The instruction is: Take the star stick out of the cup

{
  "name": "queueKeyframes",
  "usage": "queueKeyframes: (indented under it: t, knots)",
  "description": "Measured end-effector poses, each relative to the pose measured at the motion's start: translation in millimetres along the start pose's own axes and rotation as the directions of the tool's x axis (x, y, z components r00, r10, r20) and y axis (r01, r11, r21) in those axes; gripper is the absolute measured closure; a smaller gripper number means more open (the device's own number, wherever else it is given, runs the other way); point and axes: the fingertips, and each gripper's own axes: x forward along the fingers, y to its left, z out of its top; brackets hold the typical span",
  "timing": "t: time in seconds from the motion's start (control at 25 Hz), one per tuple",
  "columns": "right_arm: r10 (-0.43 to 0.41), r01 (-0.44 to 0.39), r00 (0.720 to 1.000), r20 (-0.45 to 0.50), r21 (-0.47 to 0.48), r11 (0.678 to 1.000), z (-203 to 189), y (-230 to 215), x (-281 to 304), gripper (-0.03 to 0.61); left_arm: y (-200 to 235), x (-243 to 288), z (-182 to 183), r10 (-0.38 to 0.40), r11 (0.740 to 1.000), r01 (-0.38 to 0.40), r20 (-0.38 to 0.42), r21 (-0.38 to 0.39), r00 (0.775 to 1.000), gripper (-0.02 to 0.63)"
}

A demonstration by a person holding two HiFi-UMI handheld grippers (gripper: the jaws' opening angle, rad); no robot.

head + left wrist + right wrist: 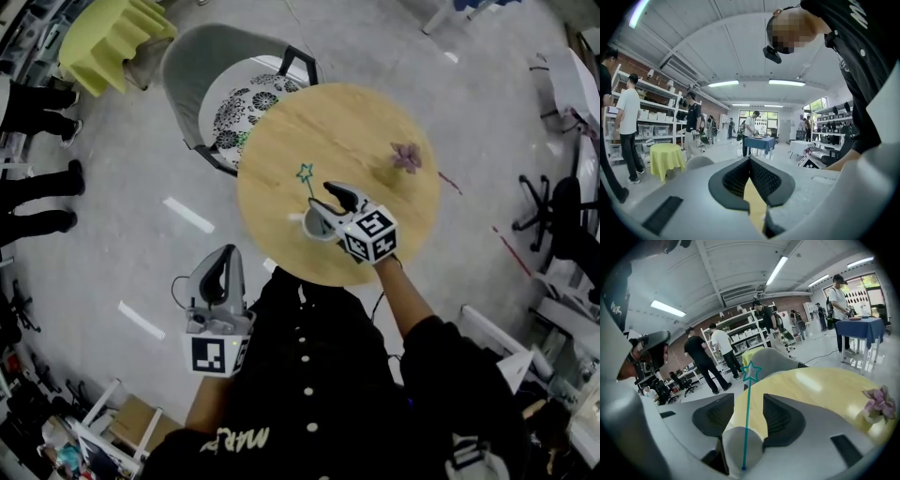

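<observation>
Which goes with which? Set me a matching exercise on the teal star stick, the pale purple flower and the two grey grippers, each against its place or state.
1. teal star stick
2. pale purple flower
3. left gripper
4. right gripper

A. off the edge of the round wooden table, jaws shut
B. standing in the white cup
C. on the table, apart from the cup
D. jaws apart, either side of the stick

Pairs: 1-B, 2-C, 3-A, 4-D.

Star stick [747,423] stands in cup [733,446] on table [356,131], flower [407,156] to its right.
</observation>
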Motion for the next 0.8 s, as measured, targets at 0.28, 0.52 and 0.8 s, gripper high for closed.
queueKeyframes:
  t: [0.28, 0.52, 0.8]
  knots:
    - [-0.006, 0.005, 0.997, -0.074, -0.014, 1.0, -14.8, -4.9, 22.0, 0.442, 1.6, 1.6, -12.7, 0.004, 1.0, -0.005, -0.022, -0.008, 1.0, 0.615]
    - [-0.016, 0.013, 0.995, -0.103, -0.034, 0.999, -19.7, -4.5, 27.7, 0.497, 4.2, -1.4, -17.1, 0.02, 1.0, -0.021, -0.036, -0.016, 0.999, 0.615]
    - [0.004, -0.008, 0.995, -0.103, -0.032, 0.999, -18.9, -1.9, 27.3, 0.569, 8.4, -3.6, -16.0, 0.039, 0.999, -0.039, -0.039, -0.013, 0.998, 0.615]
